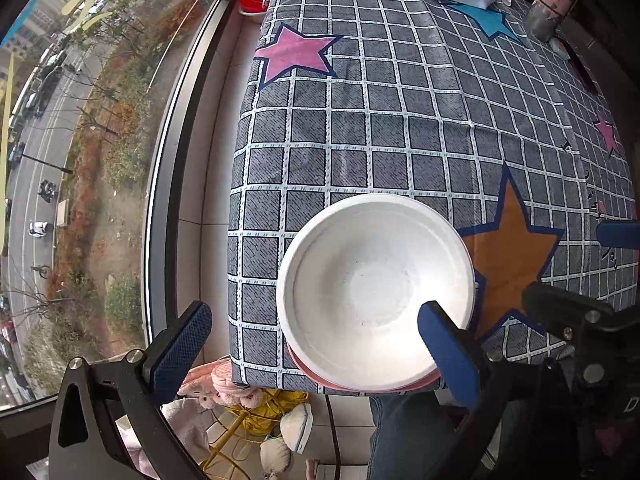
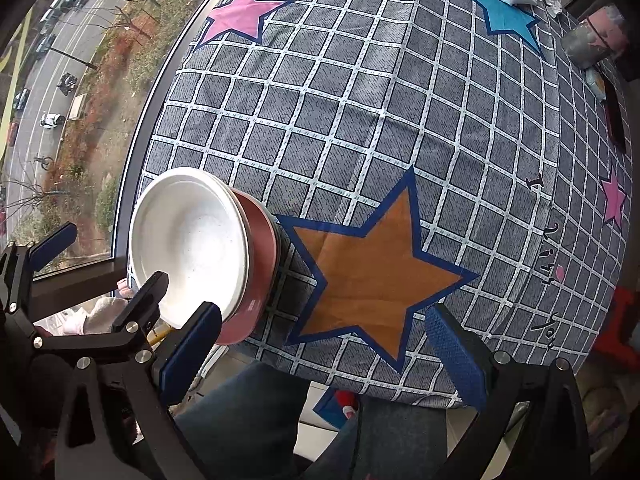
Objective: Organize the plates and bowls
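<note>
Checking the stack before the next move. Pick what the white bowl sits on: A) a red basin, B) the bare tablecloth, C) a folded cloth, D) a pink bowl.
D: the white bowl nests inside a pink bowl whose rim shows under it.

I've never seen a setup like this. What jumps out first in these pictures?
A white bowl sits nested on a pink dish at the near edge of the checked tablecloth, close to the window. Beside the stack, a big orange star is printed on the cloth. Both the left gripper and the right gripper are open, blue pads spread wide.
</note>
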